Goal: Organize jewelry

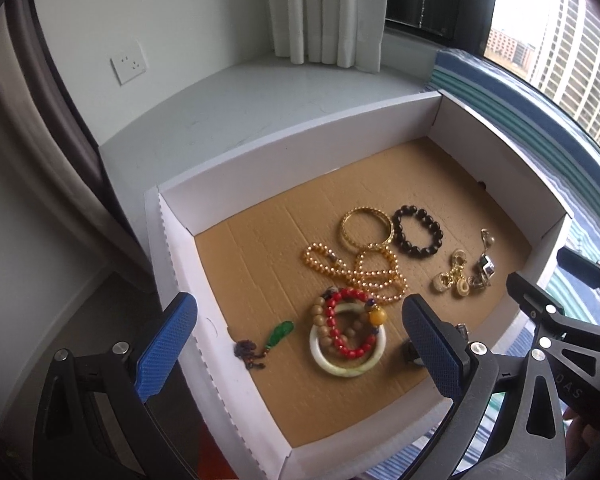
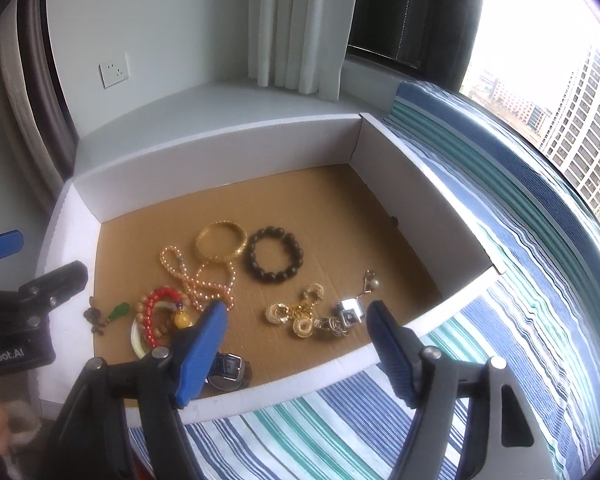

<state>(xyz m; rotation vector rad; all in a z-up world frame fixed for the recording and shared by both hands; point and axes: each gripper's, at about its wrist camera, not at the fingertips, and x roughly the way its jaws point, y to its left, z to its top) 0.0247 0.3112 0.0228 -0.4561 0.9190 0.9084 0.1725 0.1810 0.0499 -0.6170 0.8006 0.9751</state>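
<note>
Each gripper had black angular arms joined by round silver screws, ending in blue fingers with a fine cross-hatched texture. The left gripper [image 1: 300, 340] body bore white lettering ending "nRobot.AI"; the right gripper [image 2: 294, 338] showed faint letters "DAS" on its black frame.

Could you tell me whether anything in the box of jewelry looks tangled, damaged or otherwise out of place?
Nothing looks damaged, but some pieces overlap. The pearl necklace lies in loose loops against the gold bangle, and the red bead bracelet and a tan bead strand sit piled on the white bangle. The black bead bracelet lies apart.
</note>
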